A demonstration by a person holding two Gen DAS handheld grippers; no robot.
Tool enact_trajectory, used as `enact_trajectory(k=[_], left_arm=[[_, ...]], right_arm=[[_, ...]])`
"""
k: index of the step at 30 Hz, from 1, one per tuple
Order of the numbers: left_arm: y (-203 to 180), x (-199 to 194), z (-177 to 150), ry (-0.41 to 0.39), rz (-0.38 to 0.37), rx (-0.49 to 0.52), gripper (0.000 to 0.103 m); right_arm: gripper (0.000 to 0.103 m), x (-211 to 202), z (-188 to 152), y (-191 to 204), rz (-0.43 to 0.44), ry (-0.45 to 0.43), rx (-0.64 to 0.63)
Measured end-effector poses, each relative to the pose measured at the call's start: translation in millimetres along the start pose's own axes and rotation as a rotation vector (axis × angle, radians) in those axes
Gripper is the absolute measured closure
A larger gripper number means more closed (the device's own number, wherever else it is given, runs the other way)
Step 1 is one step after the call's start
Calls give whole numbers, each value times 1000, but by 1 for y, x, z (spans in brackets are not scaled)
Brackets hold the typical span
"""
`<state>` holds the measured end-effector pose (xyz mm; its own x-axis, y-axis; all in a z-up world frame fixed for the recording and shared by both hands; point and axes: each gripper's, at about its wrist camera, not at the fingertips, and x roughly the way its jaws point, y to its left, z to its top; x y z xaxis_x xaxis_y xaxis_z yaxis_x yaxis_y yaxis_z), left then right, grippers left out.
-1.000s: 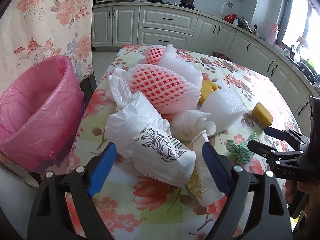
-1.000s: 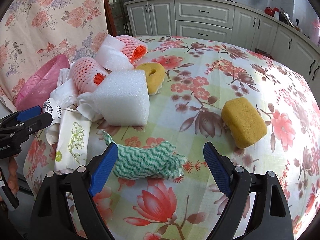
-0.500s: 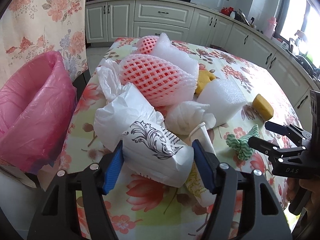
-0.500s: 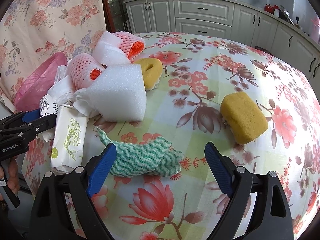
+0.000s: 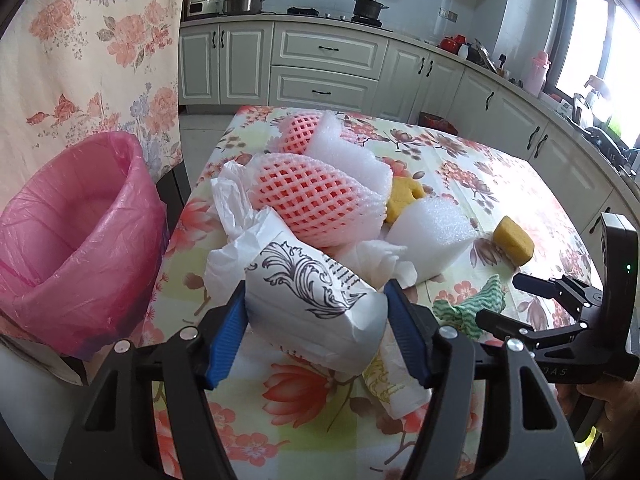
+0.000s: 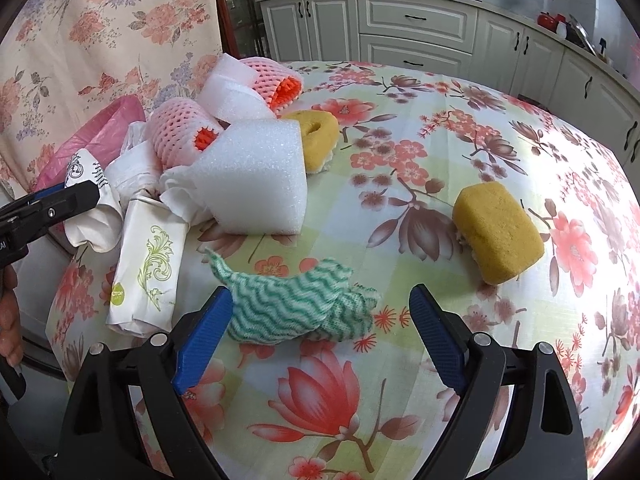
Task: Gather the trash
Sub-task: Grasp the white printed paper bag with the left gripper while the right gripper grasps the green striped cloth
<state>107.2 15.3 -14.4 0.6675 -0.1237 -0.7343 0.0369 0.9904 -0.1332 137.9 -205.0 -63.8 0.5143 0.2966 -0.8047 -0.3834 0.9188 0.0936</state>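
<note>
A white packet with a black scroll print (image 5: pixel 304 280) lies at the near edge of a trash pile on the flowered table (image 6: pixel 440 160). My left gripper (image 5: pixel 317 308) is shut on it, both blue pads pressing its sides. A pink-lined bin (image 5: pixel 76 240) stands left of the table, below its edge. My right gripper (image 6: pixel 320 296) is open over a green-and-white wavy cloth (image 6: pixel 296 308), which lies between its fingers, close to the left one. The right gripper (image 5: pixel 502 298) also shows at the right of the left wrist view.
The pile holds pink foam nets (image 5: pixel 312 196), a white foam block (image 6: pixel 256 176), crumpled white bags and a green-print tissue pack (image 6: pixel 148 268). A ring sponge (image 6: pixel 316 136) and a yellow sponge (image 6: pixel 496 232) lie further out. A flowered curtain hangs behind the bin.
My left gripper's jaws have come in from wide apart and closed on the white printed packet. The right gripper has kept its place over the cloth.
</note>
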Motion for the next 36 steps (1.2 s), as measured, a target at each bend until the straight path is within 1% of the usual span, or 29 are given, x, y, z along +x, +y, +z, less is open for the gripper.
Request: enact_trajectory(k=[6, 7, 9, 10, 11, 16, 22, 36], left_arm=[[2, -4, 0, -12, -9, -9, 38], [3, -5, 0, -15, -9, -8, 38], [4, -7, 0, -22, -8, -10, 38], [5, -9, 0, -27, -9, -12, 38], [6, -9, 1, -30, -9, -13, 38], [9, -14, 2, -44, -13, -19, 38], [9, -18, 3, -54, -19, -22, 38], [14, -37, 11, -110, -20, -29, 38]], right_arm=[[19, 12, -4, 4, -8, 34, -12], [21, 12, -4, 5, -11, 36, -16], [31, 14, -4, 6, -7, 42, -19], [40, 14, -4, 6, -4, 45, -19], [46, 14, -3, 7, -3, 47, -21], [58, 11, -1, 11, -9, 42, -37], [61, 0, 4, 14, -20, 16, -48], [61, -30, 25, 22, -28, -67, -66]])
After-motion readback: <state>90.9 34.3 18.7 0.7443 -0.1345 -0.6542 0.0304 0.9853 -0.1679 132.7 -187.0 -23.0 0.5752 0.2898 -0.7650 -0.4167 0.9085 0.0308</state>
